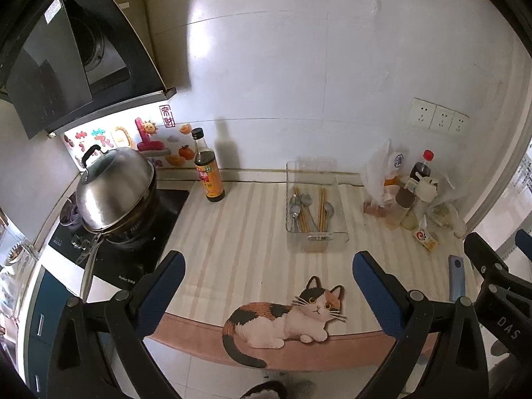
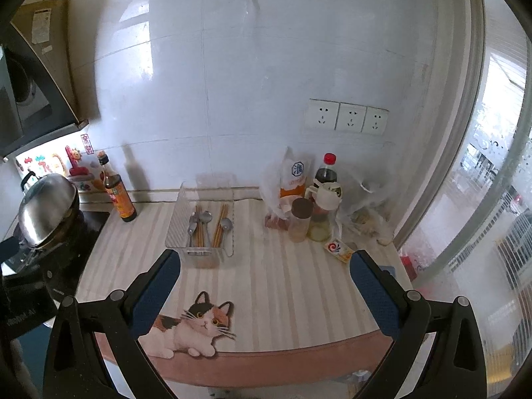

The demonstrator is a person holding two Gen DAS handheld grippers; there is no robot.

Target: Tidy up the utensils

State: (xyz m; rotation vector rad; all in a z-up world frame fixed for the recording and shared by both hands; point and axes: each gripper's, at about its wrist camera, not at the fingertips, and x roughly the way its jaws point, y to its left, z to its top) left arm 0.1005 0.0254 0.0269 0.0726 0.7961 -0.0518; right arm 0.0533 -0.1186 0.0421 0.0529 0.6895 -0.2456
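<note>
Left tool (image 1: 267, 271): spread wide apart, nothing between the blue pads; held low over the near edge of the worktop.
Right tool (image 2: 262, 267): likewise wide apart and holding nothing; hovering above the near edge, its black frame showing at 4 o'clock in the left wrist view.
Worktop (image 1: 239, 232): covered by a pale striped mat with a printed calico cat (image 1: 292, 319) at 6 o'clock by the front edge.
Clear tray (image 1: 342, 206): transparent plastic, standing mid-worktop toward 12 o'clock, near the wall; long axis running front to back.
Spoons (image 1: 299, 206): several metal ones lying inside the clear tray, bowls pointing toward the wall.
Chopsticks (image 1: 322, 211): wooden, lying lengthwise in the same tray, some among the spoons, some in a bundle to the right.
Sauce bottle (image 1: 207, 169): dark, yellow-and-red label, upright at 11 o'clock, between stove and tray.
Pan with steel lid (image 1: 114, 189): on the black stove at 9 o'clock.
Condiment cluster (image 2: 316, 206): bottles, jars and plastic bags at 1 o'clock against the wall, well apart from the tray.
Small carton (image 2: 339, 249): lying flat just in front of the cluster.
</note>
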